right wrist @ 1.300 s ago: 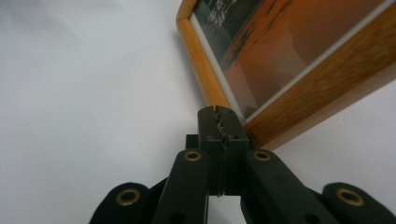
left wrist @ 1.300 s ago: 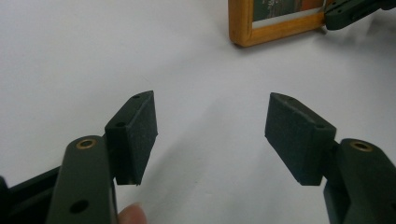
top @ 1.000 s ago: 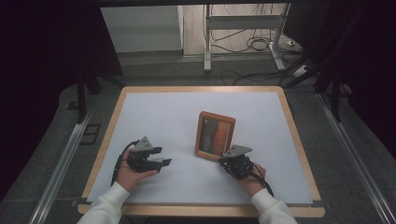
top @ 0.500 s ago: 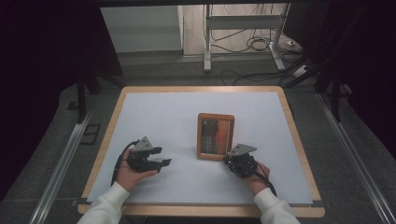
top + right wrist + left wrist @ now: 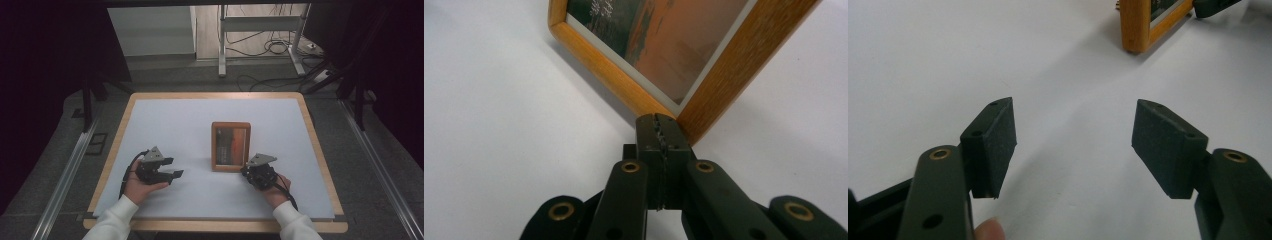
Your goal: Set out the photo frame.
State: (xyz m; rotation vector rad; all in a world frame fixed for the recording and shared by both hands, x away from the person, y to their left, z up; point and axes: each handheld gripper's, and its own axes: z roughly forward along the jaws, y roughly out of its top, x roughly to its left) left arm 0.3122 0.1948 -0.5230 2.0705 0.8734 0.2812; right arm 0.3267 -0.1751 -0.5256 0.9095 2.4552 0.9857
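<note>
While the right tongs [image 5: 659, 131] sit pressed fully together with nothing between them, their tip rests right at the near right corner of the wooden-framed picture with an orange and dark green print [image 5: 230, 146]; whether the tip actually touches the wood I cannot tell. That frame lies on the white bench [image 5: 175, 120] just ahead of these tongs and slightly toward the left hand's side, its long axis running away from the person, so the short bottom edge faces them. The left tongs [image 5: 1073, 145] stand wide apart and empty, angled toward the frame, whose near left corner sits well off, ahead and to their right across bare bench. A fingertip of the holding hand peeks in beneath the left jaw.

My guess is that whatever comes next turns on that bottom right corner: the right hand is by far the nearer, and the tongs there would have to spread before they could take the frame's edge.
</note>
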